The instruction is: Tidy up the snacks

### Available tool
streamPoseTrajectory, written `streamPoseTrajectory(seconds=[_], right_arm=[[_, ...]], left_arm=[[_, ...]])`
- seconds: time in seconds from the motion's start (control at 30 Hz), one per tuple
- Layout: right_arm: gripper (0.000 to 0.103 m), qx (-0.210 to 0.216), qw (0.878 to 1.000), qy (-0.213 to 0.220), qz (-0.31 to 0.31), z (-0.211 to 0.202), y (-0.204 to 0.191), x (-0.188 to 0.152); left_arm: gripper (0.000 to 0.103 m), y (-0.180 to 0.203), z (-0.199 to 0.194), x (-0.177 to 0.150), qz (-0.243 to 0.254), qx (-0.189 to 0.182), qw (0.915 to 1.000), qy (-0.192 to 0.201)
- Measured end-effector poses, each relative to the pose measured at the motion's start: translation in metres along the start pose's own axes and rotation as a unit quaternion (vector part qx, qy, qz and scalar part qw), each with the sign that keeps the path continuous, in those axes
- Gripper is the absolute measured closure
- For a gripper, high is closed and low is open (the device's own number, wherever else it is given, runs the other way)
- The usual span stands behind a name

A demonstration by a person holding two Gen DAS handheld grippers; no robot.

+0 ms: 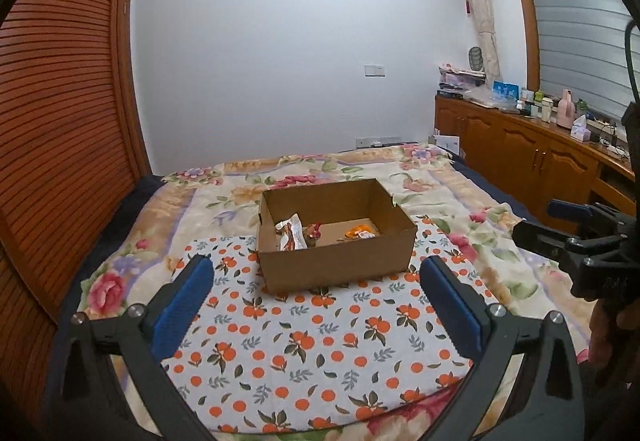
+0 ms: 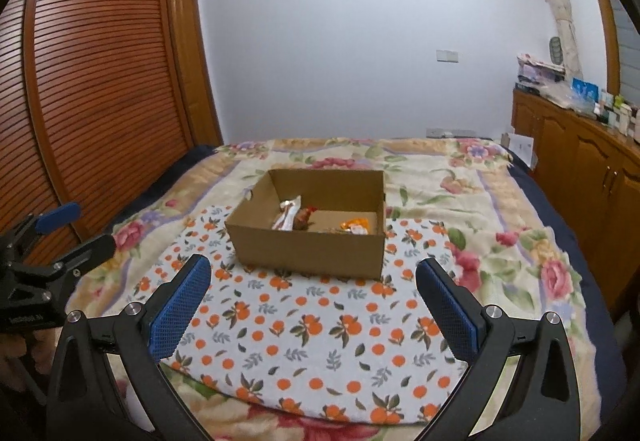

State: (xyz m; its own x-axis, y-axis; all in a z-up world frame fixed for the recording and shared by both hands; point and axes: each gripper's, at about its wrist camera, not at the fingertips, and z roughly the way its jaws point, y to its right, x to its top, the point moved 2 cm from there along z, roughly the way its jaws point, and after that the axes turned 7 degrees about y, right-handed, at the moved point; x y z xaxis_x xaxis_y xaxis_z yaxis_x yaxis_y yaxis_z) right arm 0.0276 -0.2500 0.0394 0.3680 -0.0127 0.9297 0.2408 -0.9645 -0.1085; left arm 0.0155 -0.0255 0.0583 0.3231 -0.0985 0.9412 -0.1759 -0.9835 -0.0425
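left wrist: low over bed point(image 1: 460, 201), faces far wall, slight down-tilt | right wrist: same, offset right | shared: cardboard box point(image 1: 336, 257) mid-frame, near; orange-print mat point(image 1: 320, 361)

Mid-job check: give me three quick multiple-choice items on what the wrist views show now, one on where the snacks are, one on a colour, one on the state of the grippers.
1. Where are the snack packets?
A. On the patterned cloth
B. Inside the cardboard box
C. On the wooden cabinet

2. What colour are the gripper pads?
A. Blue
B. Red
C. Green

3. How do both grippers stand?
A. Shut on a packet
B. Shut, empty
C. Open, empty

Answers:
1 B: the white packet and orange packet lie in the cardboard box.
2 A: the pads are blue.
3 C: left gripper and right gripper stand wide, nothing between.
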Motion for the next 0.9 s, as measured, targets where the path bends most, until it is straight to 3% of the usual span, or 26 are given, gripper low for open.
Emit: streamPoseTrajectory(seconds=[0.53,0.9], right_arm=[[0.0,-0.024,1.0,0.002,0.007,-0.008,0.017,-0.058],[0.0,-0.035,0.999,-0.014,0.013,0.018,0.029,-0.084]], left_arm=[[0.0,-0.005,0.007,-0.045,0.002,0.022,0.9997,-0.014],[0.0,-0.01,0.021,-0.064,0.001,0.03,0.9993,-0.023]])
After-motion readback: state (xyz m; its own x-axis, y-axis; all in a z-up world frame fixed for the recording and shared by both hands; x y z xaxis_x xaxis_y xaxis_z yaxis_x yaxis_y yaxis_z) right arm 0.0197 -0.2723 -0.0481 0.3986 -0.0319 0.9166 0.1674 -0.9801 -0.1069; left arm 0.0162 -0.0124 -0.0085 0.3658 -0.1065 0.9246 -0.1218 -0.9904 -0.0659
